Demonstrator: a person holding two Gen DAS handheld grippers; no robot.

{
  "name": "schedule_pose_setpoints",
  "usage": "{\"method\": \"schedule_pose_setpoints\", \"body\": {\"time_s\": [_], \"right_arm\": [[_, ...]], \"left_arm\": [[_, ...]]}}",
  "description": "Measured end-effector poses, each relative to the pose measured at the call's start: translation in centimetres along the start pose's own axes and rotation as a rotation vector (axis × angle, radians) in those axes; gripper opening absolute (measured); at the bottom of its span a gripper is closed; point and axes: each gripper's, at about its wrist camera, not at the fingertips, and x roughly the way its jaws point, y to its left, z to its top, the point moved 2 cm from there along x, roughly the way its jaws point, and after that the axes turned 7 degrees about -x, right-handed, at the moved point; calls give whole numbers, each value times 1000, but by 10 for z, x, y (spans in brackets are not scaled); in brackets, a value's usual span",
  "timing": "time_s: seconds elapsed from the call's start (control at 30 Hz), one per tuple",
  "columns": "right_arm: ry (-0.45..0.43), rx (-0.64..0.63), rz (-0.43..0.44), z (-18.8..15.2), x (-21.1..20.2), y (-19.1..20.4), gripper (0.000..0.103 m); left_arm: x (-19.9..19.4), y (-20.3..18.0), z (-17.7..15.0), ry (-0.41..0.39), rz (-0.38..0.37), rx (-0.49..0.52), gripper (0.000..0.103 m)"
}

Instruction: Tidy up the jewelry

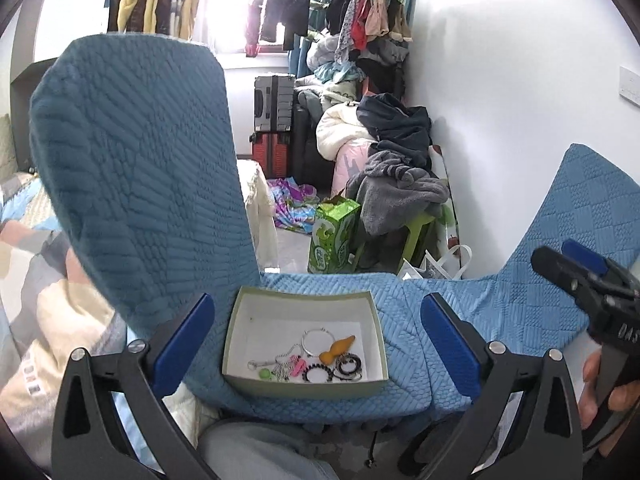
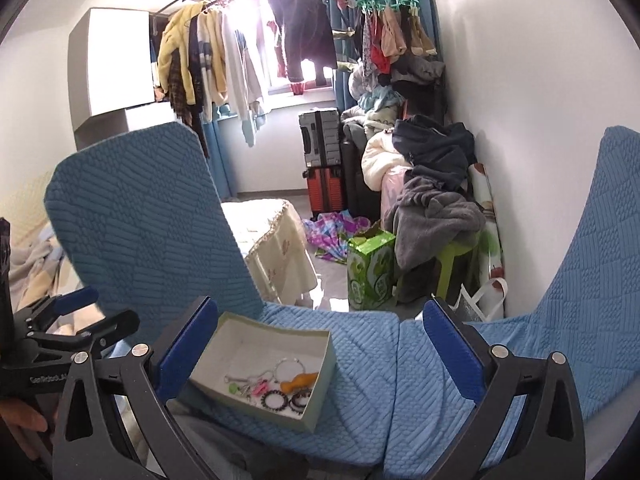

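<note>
I have both tools spread wide and empty: the left gripper (image 1: 318,344) frames the shallow pale-green cardboard box with a white inside (image 1: 240,312) from above, and the right gripper (image 2: 320,354) hangs over the same box, which lies on the quilted blue cover (image 1: 400,320) of the seat. All the jewelry I can see lies loose in the near half of the box: a thin silver wire bangle (image 1: 318,340), an orange carrot-shaped charm (image 1: 337,350), two black beaded bracelets (image 1: 318,374), a small green bead (image 1: 264,375) and a tangle of fine chain with pink bits (image 1: 290,364). I judge these light, small and slippery; the chain will droop and snag its neighbours. I would pinch the bangle across its wire, the beaded loops across one side, and steady the light box by its rim.
</note>
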Motion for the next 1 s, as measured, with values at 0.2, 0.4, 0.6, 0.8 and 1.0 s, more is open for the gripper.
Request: {"method": "schedule_pose_setpoints", "body": {"time_s": [0.2, 0.4, 0.6, 0.8, 1.0], "right_arm": [[-12, 17, -38, -25, -11, 3, 103], [21, 30, -71, -45, -12, 3, 103], [30, 12, -39, -64, -14, 9, 103], [74, 24, -33, -80, -2, 8, 103], [122, 39, -28, -94, 14, 6, 103]], "left_arm": [[-2, 0, -16, 21, 13, -5, 102], [4, 3, -27, 50, 42, -1, 102], [12, 5, -36, 77, 41, -18, 102], [23, 4, -43, 94, 38, -21, 102], [33, 5, -54, 118, 50, -25, 102]]}}
